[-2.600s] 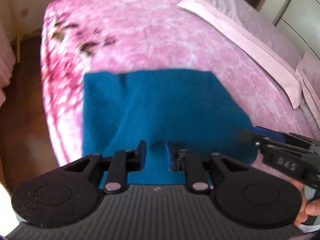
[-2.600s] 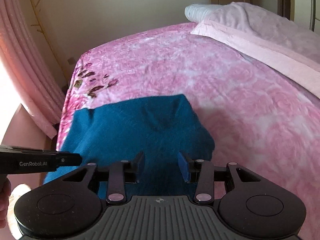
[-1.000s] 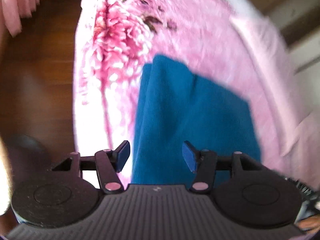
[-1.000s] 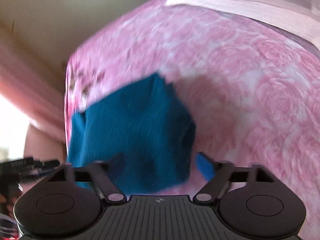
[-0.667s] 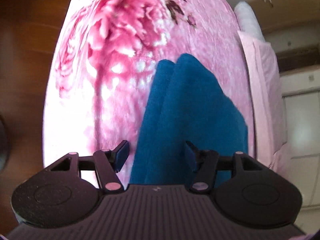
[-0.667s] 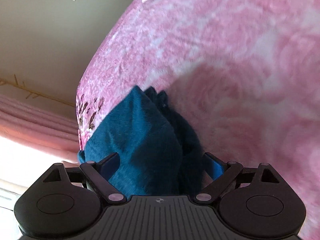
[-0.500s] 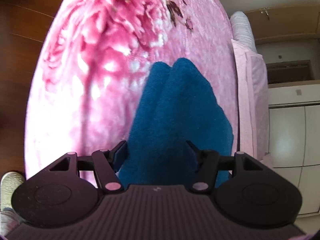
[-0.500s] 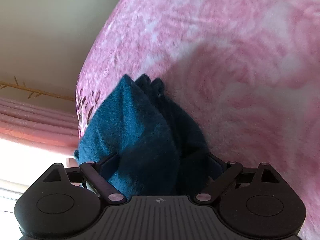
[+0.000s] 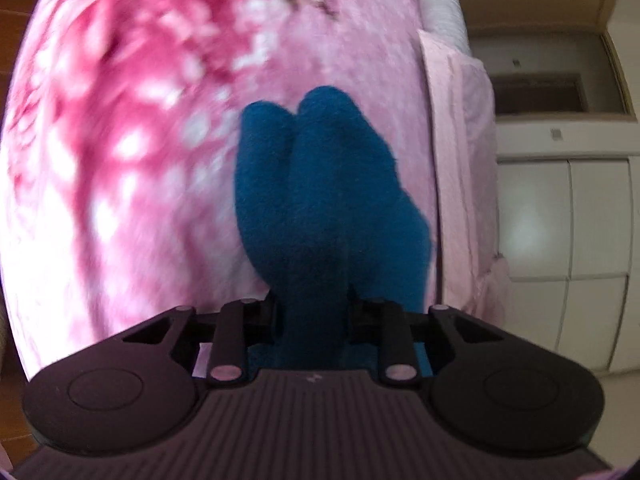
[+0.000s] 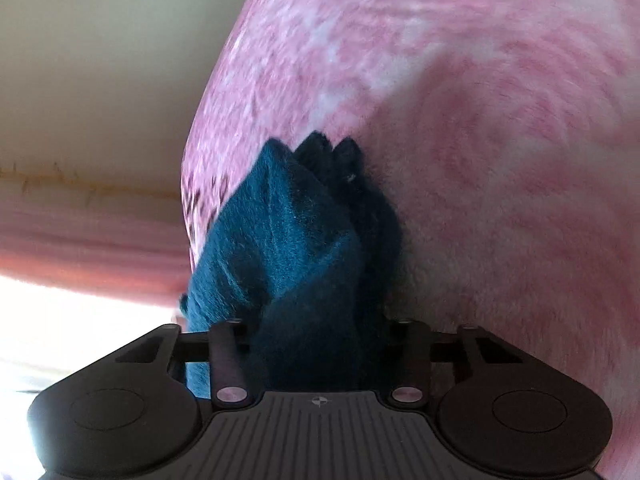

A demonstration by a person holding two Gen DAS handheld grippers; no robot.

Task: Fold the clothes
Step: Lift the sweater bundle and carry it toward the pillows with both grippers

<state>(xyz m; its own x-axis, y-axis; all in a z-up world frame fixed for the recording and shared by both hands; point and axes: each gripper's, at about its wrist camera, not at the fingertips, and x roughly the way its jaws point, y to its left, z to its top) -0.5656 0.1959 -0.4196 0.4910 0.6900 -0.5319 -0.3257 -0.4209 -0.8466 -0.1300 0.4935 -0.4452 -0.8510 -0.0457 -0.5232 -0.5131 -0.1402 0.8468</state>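
Your left gripper (image 9: 311, 312) has its jaws closing, and the blue garment (image 9: 320, 200) is bunched between them: the fleecy cloth fills the whole gap and the pads press in on it from both sides, so the fingers are clamped on the fabric. The fingertips themselves are buried in the pile, so you see only the black finger links either side of the fold.

Your right gripper (image 10: 320, 332) is closing its jaws as well, with a thick wad of the same garment (image 10: 296, 248) packed between them. The cloth swells out over both fingers and hides the pads; it looks gripped, though with the pads covered the contact itself is hard to make out.

From the left wrist view, the garment runs away from the jaws as a narrow folded stack with two rounded lobes at its far end, lying on the pink floral bedspread (image 9: 120, 160). From the right wrist view, several layered edges of the fold rise to points at the far end, and the stack rests on the bedspread (image 10: 500, 160) near its edge.

Beyond the garment, a pale pink pillow (image 9: 460, 140) lies along the right side of the bed, with white cupboards (image 9: 560, 220) behind it. On the other side, pink curtains (image 10: 80, 240) hang below a cream wall (image 10: 100, 80).
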